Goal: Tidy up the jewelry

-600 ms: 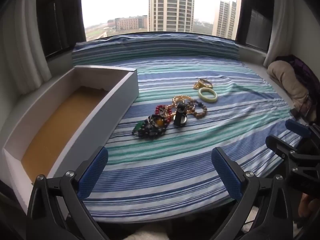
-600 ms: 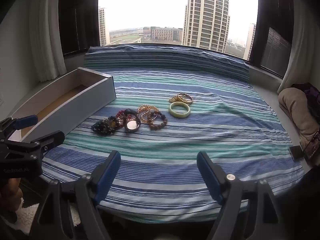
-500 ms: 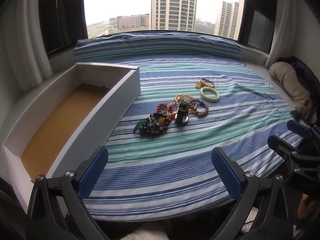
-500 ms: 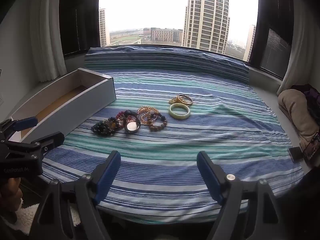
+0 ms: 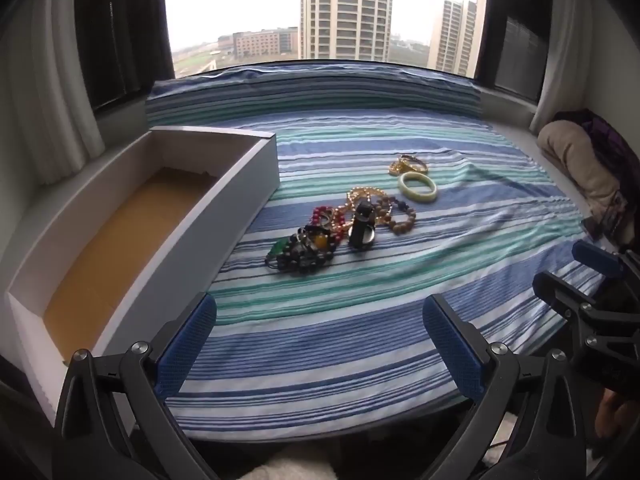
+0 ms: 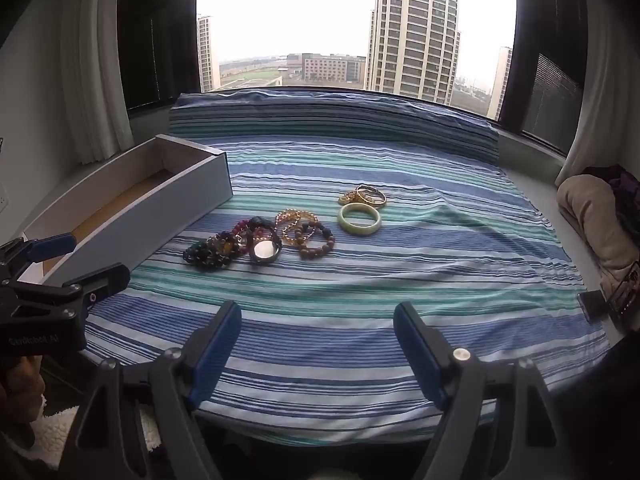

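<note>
Striped blue-and-green bedding (image 5: 360,320) carries the jewelry, which lies in a loose row well beyond both grippers, touching neither. The left gripper (image 5: 320,340) and the right gripper (image 6: 318,344) both hover at the near edge with jaws spread wide and nothing between them. Nearest the left lies a dark bead bracelet cluster (image 5: 300,250) with a watch (image 6: 264,250) just to its right, then brown and gold bead bracelets (image 6: 308,232); farther right sit a pale green bangle (image 6: 359,219) and, just behind it, gold bangles (image 6: 364,196). On the left stands a long white box (image 5: 248,184), open-topped, its tan floor bare. Pale lettering on the left gripper's body in the right wrist view is too blurred to read.
</note>
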`<state>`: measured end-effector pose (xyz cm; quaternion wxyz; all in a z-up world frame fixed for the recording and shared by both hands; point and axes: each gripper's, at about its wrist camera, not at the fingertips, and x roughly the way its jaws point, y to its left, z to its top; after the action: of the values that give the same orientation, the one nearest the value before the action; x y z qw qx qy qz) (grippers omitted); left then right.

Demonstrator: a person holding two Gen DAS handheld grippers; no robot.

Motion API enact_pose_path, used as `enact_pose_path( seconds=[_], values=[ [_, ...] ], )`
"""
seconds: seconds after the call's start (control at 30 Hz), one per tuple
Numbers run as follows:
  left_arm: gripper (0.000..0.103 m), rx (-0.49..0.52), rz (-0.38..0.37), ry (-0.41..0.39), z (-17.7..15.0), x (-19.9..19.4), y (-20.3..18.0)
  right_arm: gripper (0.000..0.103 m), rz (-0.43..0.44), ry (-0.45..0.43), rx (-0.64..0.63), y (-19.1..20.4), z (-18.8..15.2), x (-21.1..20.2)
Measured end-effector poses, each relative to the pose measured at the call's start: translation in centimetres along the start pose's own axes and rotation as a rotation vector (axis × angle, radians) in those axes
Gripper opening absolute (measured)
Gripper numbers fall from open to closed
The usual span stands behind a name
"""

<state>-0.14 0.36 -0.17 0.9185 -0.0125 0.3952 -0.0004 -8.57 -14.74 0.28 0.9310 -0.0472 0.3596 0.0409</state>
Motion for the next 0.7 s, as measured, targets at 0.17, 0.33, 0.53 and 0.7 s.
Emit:
enact_pose_path(
  seconds=[0.17, 0.33, 0.53, 0.7],
  values=[
    [0.103, 0.001, 0.007, 0.003, 0.08, 0.11, -0.03, 0.08, 0.001, 0.0, 0.005, -0.05, -0.08, 0.04],
    [0.103, 0.002, 0.013, 0.002, 0.08, 0.3, 0.02, 0.08, 0.004, 0.005, 0.003, -0.07, -0.13, 0.08],
    [0.103, 0.005, 0.014, -0.002, 0.08, 0.38, 0.06, 0.08, 0.006, 0.009, 0.008, -0.16, -0.23, 0.05],
    [0.103, 0.01, 0.023, -0.003, 0.15, 0.39, -0.13, 0.08, 0.005, 0.013, 0.008, -0.23, -0.16, 0.16]
  ],
)
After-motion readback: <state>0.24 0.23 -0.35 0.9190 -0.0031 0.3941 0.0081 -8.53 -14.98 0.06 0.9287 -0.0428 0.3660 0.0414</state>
